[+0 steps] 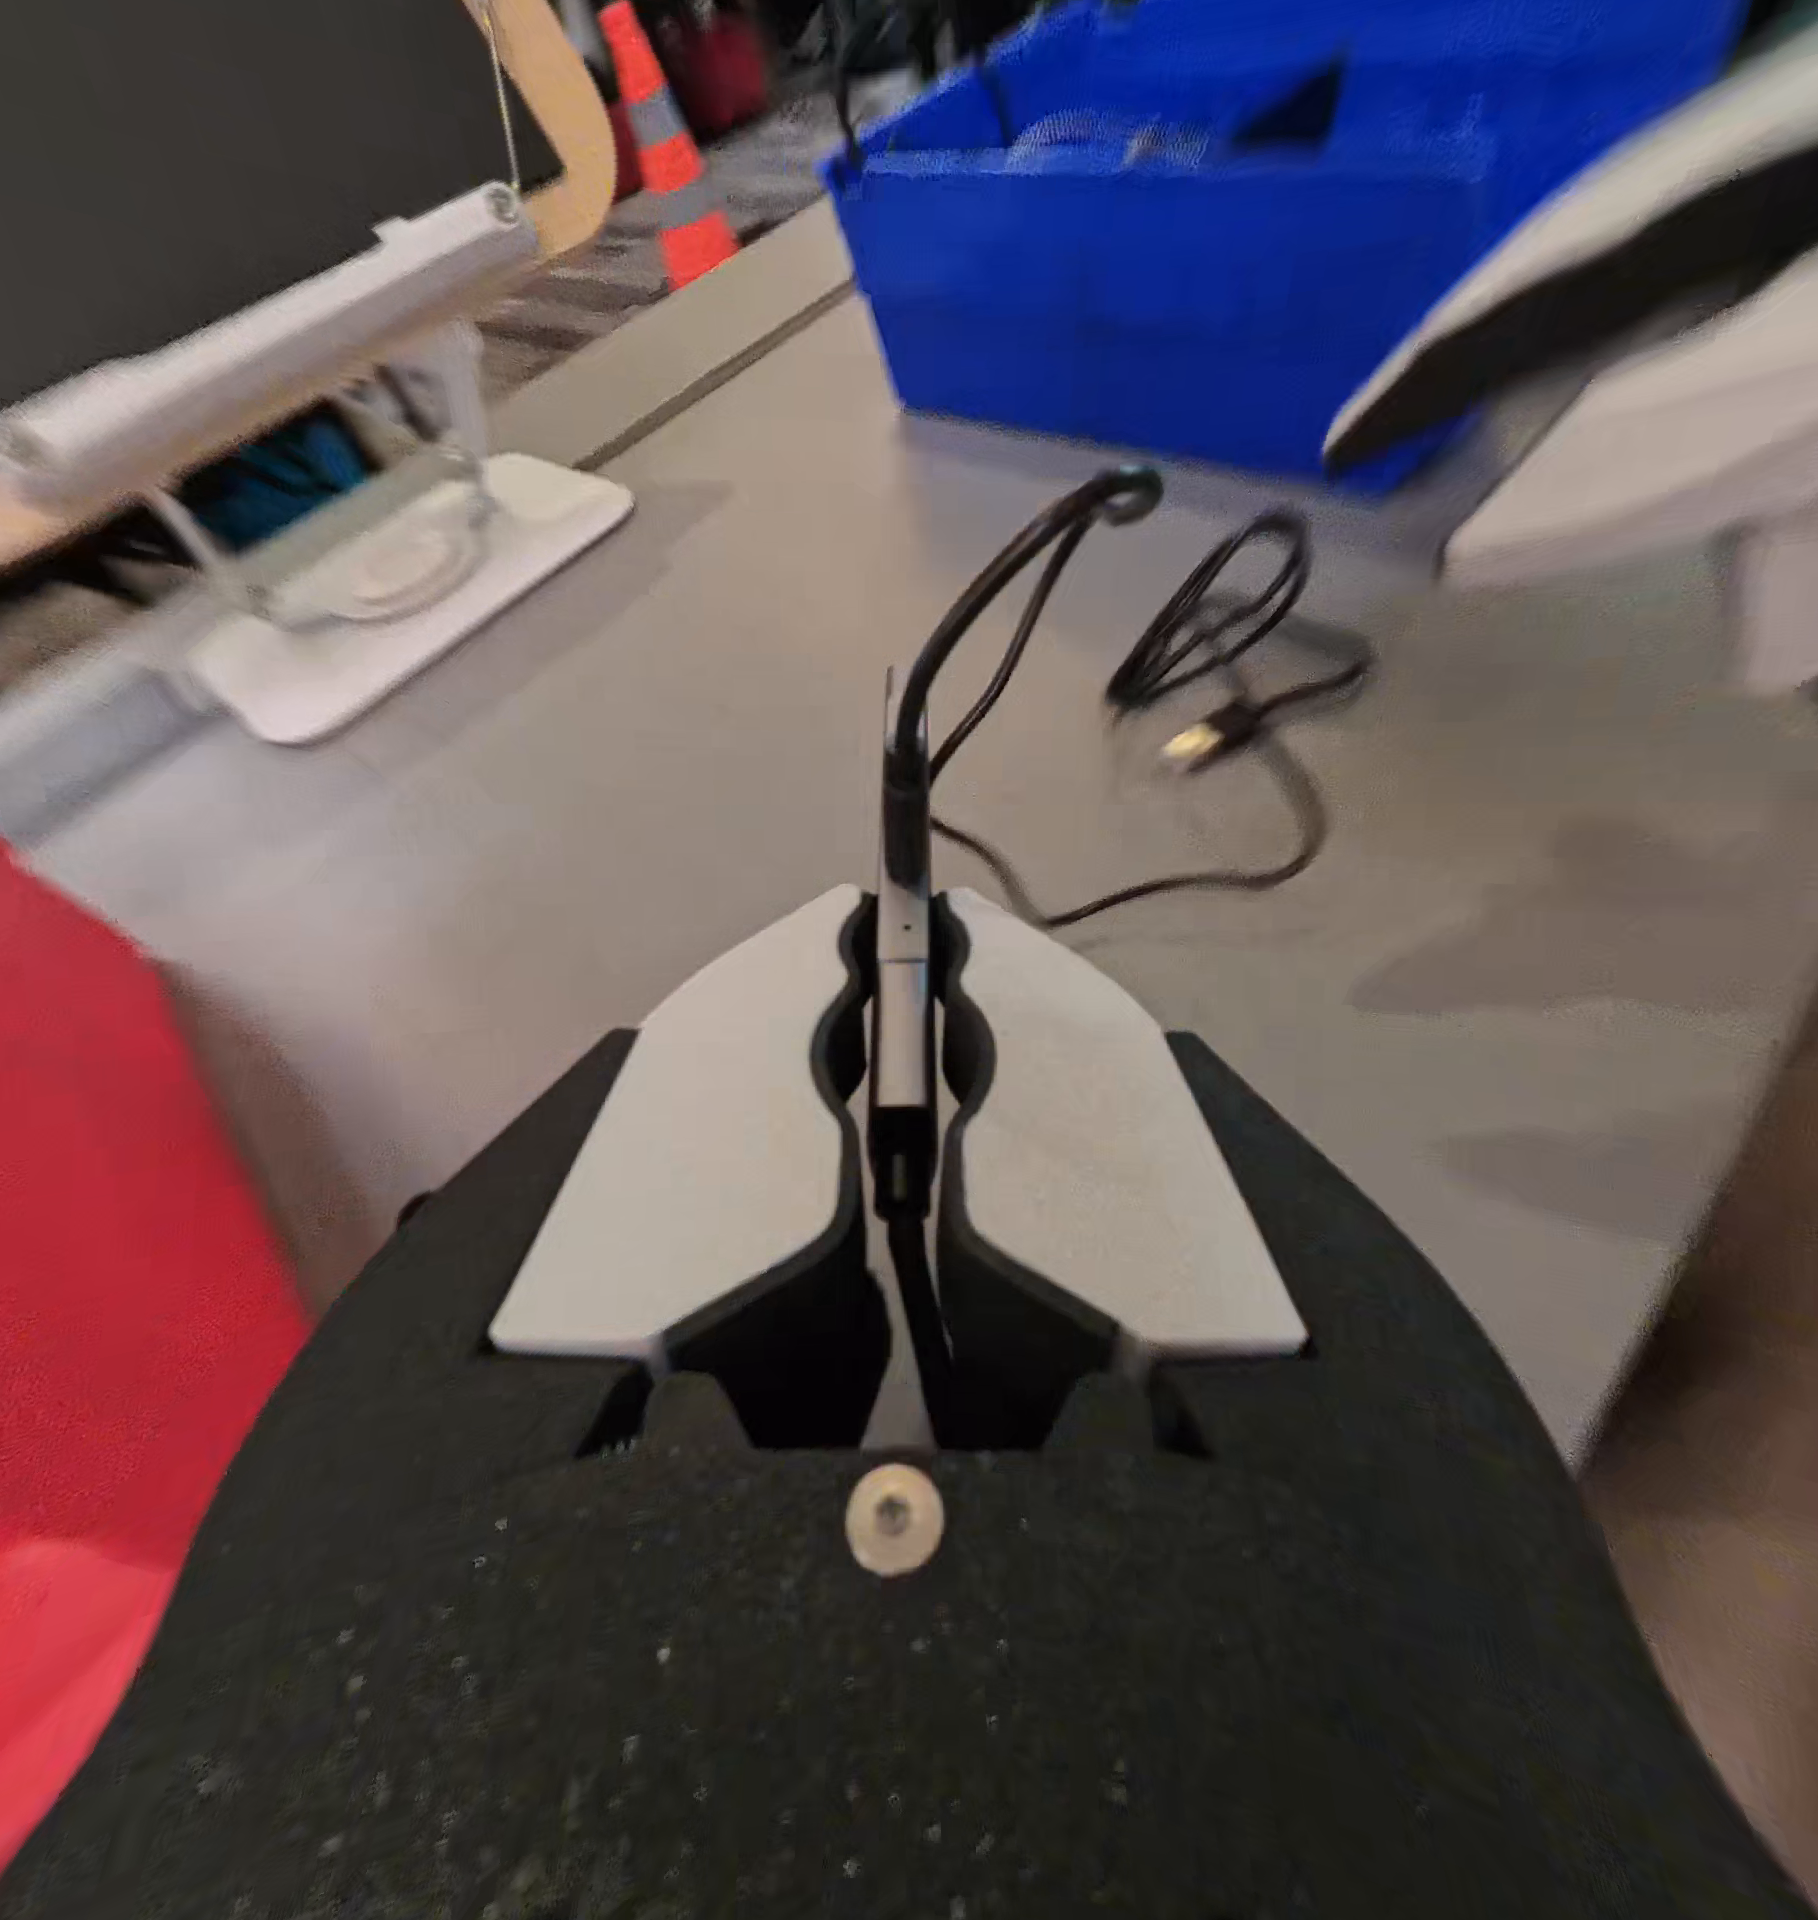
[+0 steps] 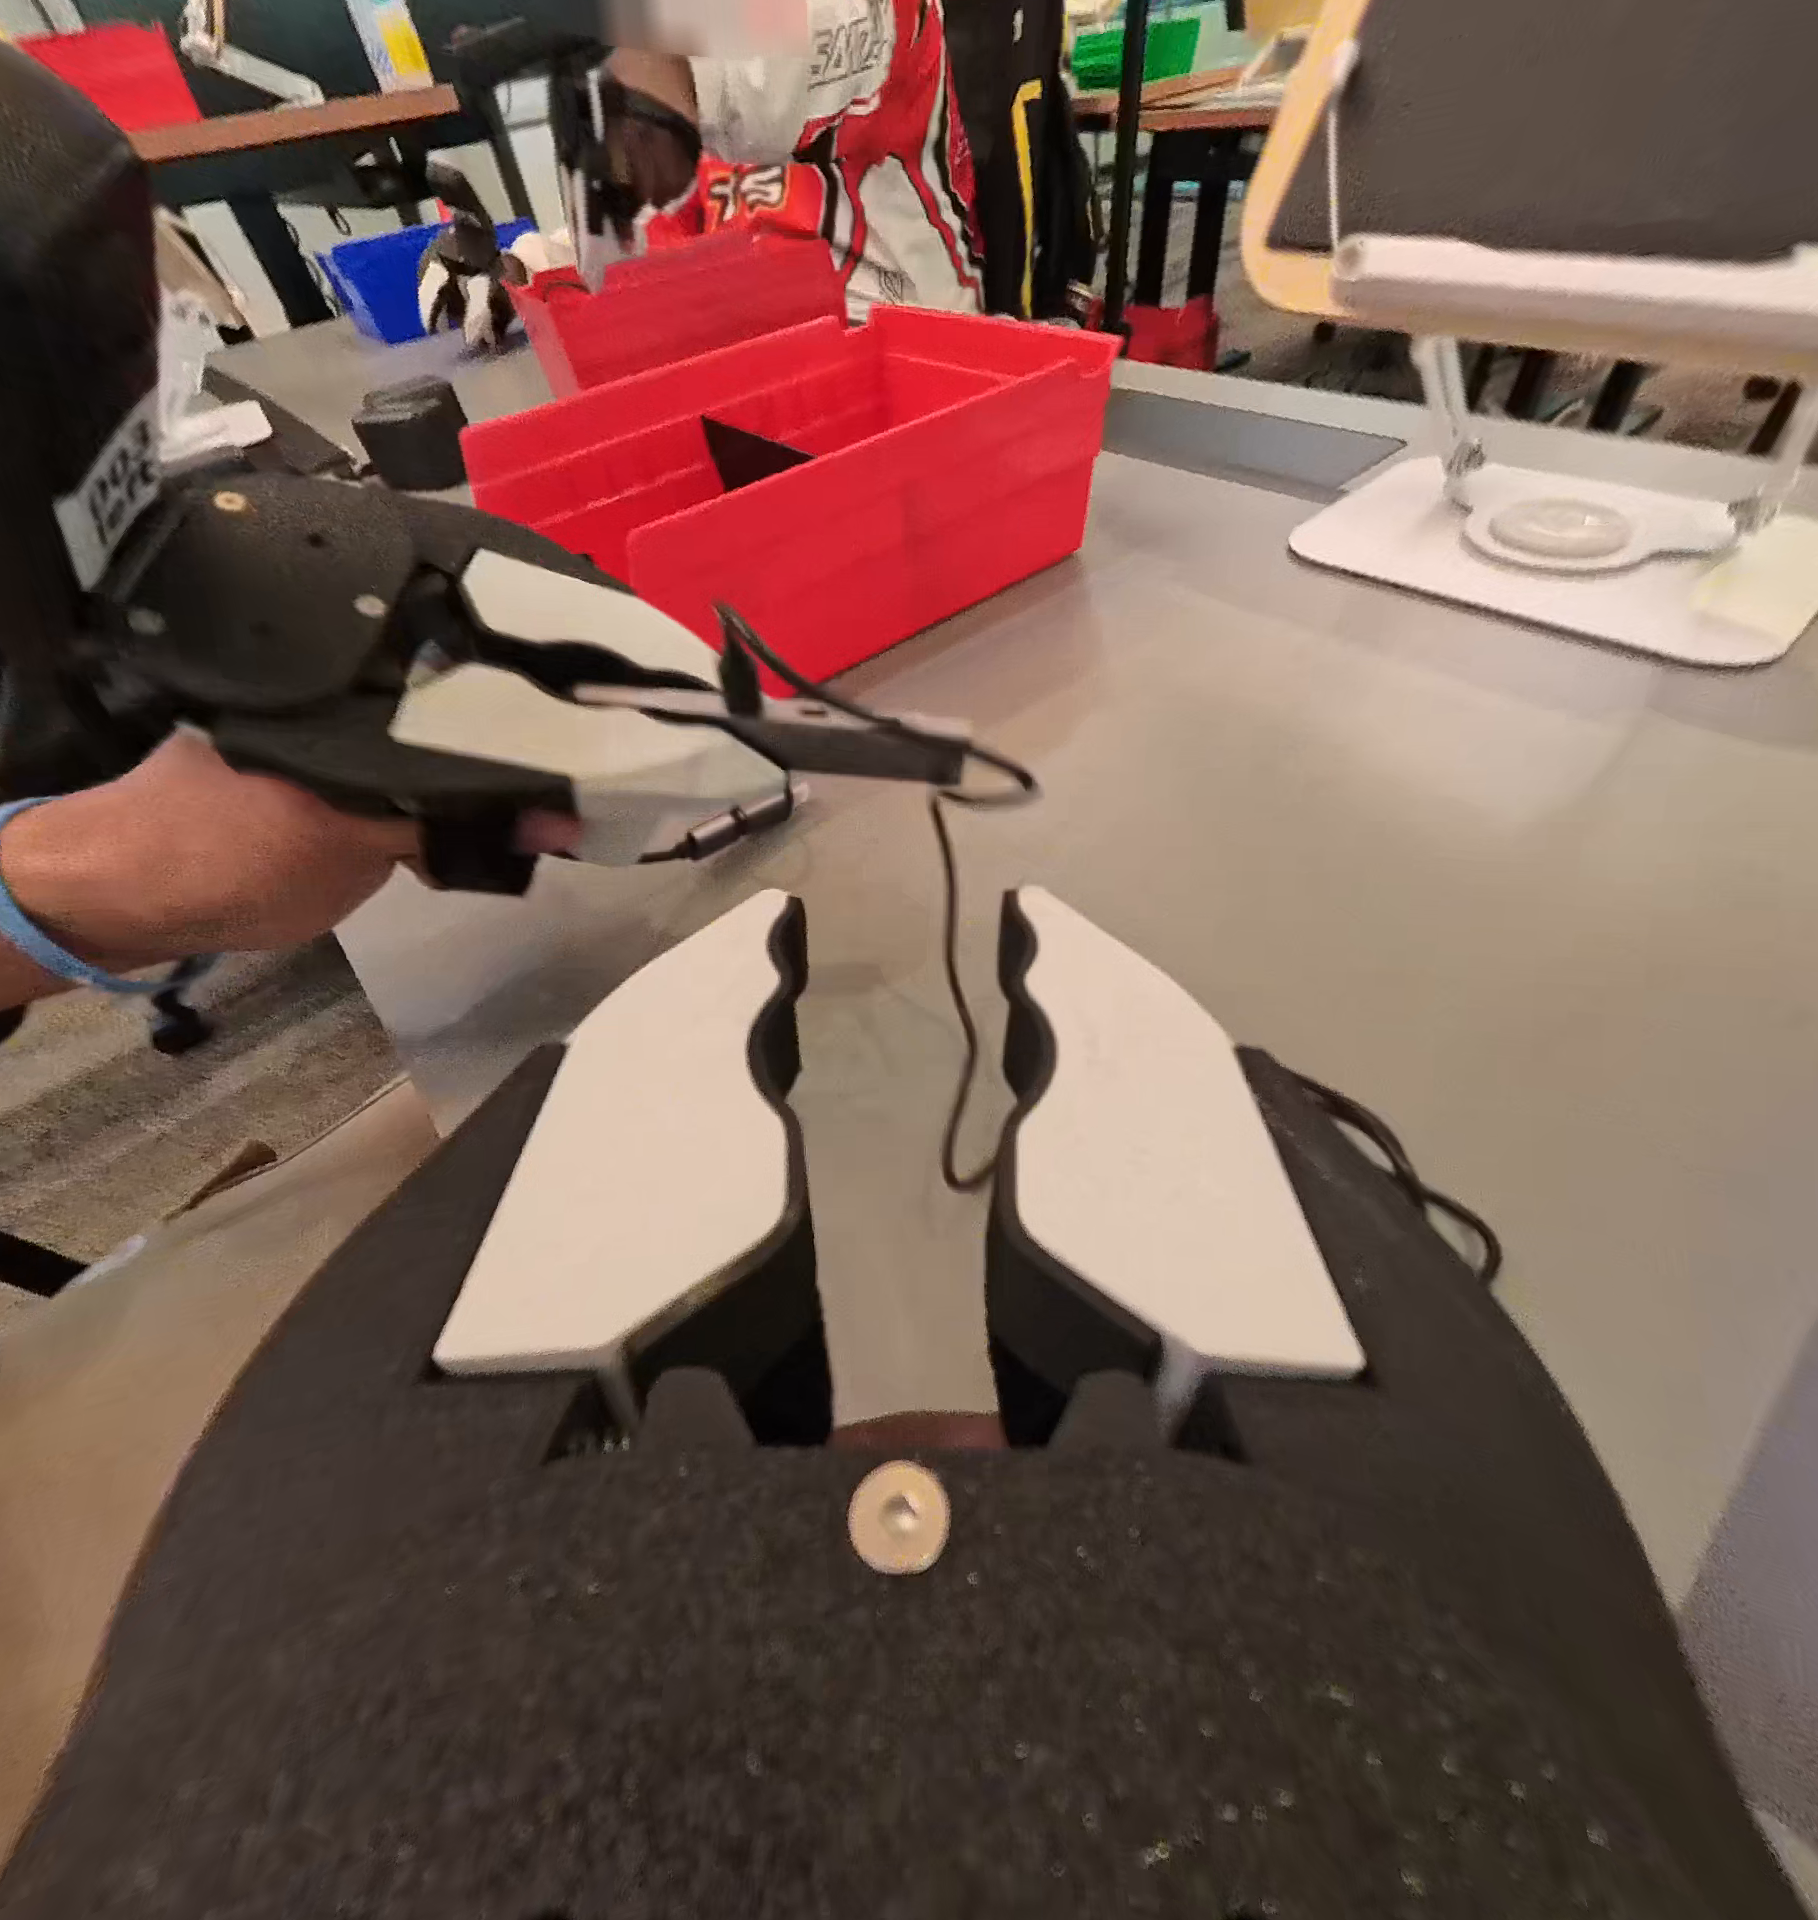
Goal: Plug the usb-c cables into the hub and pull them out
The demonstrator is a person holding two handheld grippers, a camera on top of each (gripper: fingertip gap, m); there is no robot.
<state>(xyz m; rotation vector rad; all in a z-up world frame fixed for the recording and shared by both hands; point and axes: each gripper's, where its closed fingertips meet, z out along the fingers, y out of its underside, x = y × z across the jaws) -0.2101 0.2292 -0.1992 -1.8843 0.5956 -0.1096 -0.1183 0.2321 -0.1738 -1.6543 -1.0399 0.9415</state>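
Left hand-held gripper (image 1: 900,997) was clamped tight on the hub (image 1: 903,966), a slim silver bar, held off the desk (image 1: 676,790). Hub's long axis ran straight out along the fingers toward 12 o'clock. One black usb-c cable (image 1: 998,613) was plugged in at the far end and arched up; motion blur, so the exact port was probably a side one, not certain.

Right hand-held gripper (image 2: 905,987) was wide apart, gripping nothing. From it, the hub sat at about 11 o'clock, lying crosswise, tip pointing to 3. A thin cable drooped between my right fingers. Right hand was nearer that plug. Spare connector (image 1: 1196,740) lay on the desk at 1 o'clock from the left.
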